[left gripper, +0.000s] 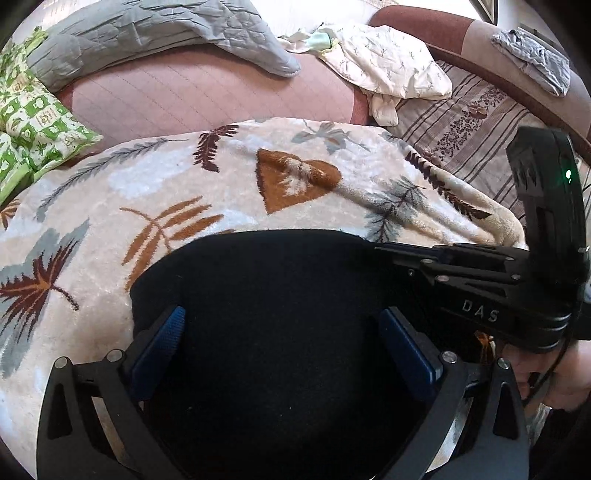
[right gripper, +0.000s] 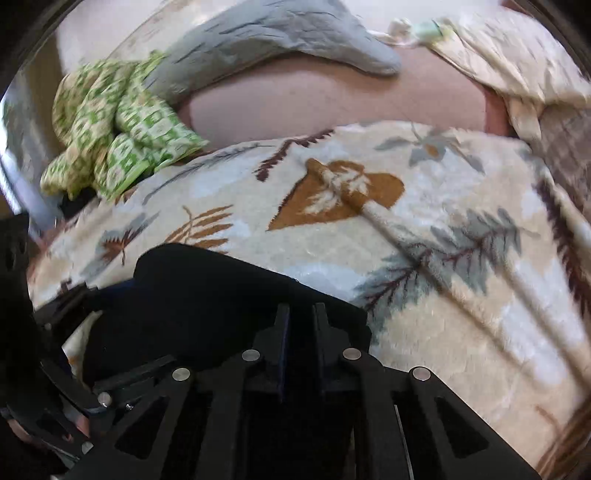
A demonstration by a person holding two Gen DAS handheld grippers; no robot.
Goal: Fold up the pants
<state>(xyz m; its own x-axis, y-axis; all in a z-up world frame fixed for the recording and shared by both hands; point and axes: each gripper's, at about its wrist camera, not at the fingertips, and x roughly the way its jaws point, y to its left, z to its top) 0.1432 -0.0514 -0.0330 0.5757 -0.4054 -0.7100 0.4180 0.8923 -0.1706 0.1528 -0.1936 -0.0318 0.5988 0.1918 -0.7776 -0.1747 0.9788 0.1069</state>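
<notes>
— Checking your grippers first: how do the two stand?
— Your left gripper (left gripper: pixel 282 330) has its jaws wide apart over one pair of black pants (left gripper: pixel 258 280). Your right gripper (right gripper: pixel 301 325) is pinched together at the pants' edge; a grip cannot be confirmed.
— Surroundings?
— The pants lie on one leaf-patterned blanket (left gripper: pixel 184 173); one green pillow (left gripper: pixel 33 129) and one grey quilt (left gripper: pixel 147 33) are beyond.

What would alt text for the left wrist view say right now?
The left gripper hangs open over the black pants, which lie on a leaf-patterned blanket, its blue pads spread apart. The right gripper reaches in from the right edge onto the pants. Behind are a grey quilt and a green pillow.
</notes>
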